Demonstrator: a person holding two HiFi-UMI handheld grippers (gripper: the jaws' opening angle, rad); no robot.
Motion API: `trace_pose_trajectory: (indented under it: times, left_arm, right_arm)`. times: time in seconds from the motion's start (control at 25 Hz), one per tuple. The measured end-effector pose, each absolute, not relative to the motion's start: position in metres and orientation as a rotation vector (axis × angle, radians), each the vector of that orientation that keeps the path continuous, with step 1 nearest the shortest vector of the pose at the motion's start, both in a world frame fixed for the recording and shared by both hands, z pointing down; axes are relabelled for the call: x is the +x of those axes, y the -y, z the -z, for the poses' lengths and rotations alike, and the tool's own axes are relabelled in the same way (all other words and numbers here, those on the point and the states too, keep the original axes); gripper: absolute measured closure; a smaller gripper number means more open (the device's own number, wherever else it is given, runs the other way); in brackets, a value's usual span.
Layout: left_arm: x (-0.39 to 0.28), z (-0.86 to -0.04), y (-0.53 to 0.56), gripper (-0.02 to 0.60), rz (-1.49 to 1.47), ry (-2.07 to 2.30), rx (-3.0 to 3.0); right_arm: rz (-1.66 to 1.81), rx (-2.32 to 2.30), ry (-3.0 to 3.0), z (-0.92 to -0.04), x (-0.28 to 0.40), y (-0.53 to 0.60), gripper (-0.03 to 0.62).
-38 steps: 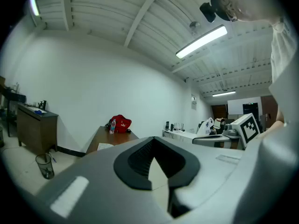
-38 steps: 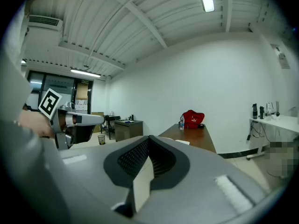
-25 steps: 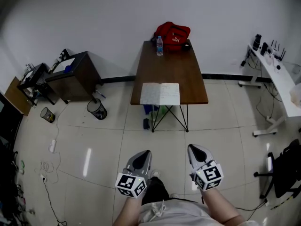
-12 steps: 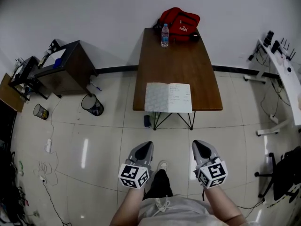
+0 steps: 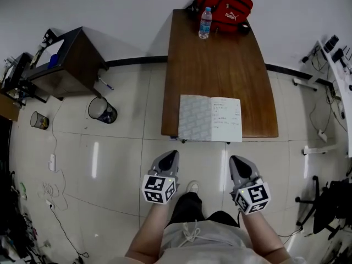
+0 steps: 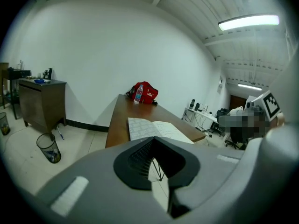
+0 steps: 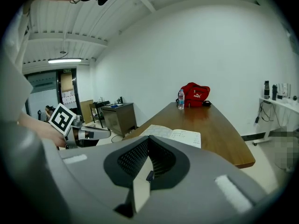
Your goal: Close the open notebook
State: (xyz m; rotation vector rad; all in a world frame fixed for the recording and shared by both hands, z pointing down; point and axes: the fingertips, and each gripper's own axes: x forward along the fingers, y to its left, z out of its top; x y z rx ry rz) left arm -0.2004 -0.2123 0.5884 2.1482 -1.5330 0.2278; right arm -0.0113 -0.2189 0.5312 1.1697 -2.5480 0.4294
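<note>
Surface (image 5: 220, 65) carries the open notebook (image 5: 210, 118) right at its near edge. Your left gripper (image 5: 169, 157) and right gripper (image 5: 236, 161) have jaws shut and empty, so a rough flip could shove it off.

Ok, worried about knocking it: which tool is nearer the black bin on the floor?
Left. The left tool sits down-right of the bin in the head view; the right tool is farther right.

Even, fairly bright light comes from ceiling tubes (image 6: 247, 21), leaving pale glare streaks on the floor (image 5: 95, 159) and a soft shadow by the surface (image 5: 220, 59) at its far left corner. Both gripper views bend strongly and darken at the corners. The left gripper (image 6: 152, 140) looks soft near its lens.
</note>
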Motion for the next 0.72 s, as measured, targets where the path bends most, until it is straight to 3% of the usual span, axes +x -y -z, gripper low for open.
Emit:
trace_pose_trajectory:
  times: [0.56,0.64,0.72]
  left_arm:
    - [-0.210,-0.671,0.268,0.578,-0.190,1.404,1.951]
    - [-0.211,-0.680,0.272,0.572,-0.205,1.409,1.931]
    - [-0.211,-0.686,0.276,0.528,-0.203,1.407,1.913]
  right_arm:
    - [-0.483,1.005,2.486,-0.594,-0.043,0.280,0.588]
    - [-0.475,0.967,2.484,-0.600,-0.048,0.286,0.588]
    - [-0.477,0.939,2.477,-0.606,-0.051,0.290,0.588]
